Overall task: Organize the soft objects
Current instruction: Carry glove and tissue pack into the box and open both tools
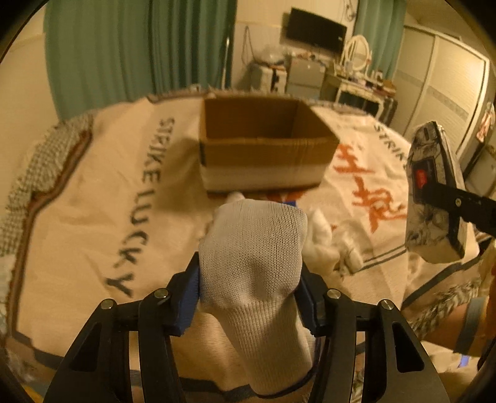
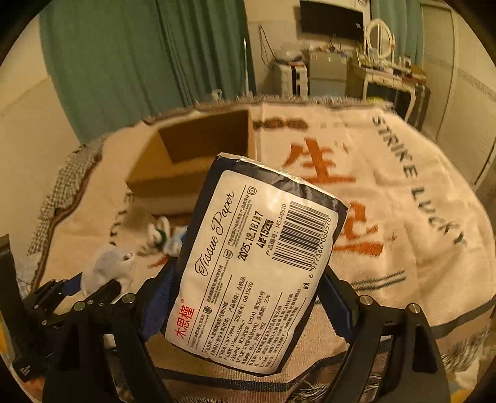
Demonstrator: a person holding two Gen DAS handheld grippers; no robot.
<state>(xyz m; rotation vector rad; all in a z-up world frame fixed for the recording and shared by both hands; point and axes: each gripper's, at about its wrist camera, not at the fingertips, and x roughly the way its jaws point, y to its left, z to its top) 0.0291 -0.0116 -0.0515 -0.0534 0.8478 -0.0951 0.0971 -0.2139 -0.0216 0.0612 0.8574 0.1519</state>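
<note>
Straight ahead of both your grippers sits an open brown corrugated cardboard box point(image 1: 266, 145) on the bed, upright, its inside showing nothing from these angles. Between you and that box, small white soft items point(image 1: 322, 229) lie loose on the cover just beside the box's near wall; the right wrist view shows them as a blurred white bundle with green and blue bits point(image 2: 162, 237), too soft-focused to name.

Your left gripper point(image 1: 248, 279) is clamped on a white knitted cotton glove point(image 1: 254, 266), blue pads pressed into both its sides, and the glove's bulk blocks most of the ground directly in front of the fingers. Your right gripper point(image 2: 251, 279) is pinched on a plastic-wrapped pack of tissue paper point(image 2: 257, 257) with a white printed label and barcode, held tilted above the cover and hiding the box's near right corner. From the left wrist the same pack point(image 1: 434, 192) hangs off to the right, well apart from the box.

Underneath lies a cream woven blanket point(image 1: 93, 201) with dark "STRIKE LUCKY" lettering and orange characters. Beyond it hang green curtains point(image 1: 139, 46), with a dark wall-mounted screen point(image 1: 314, 29), a white dressing table with an oval mirror point(image 1: 356, 62), and pale wardrobe doors point(image 1: 440, 86).
</note>
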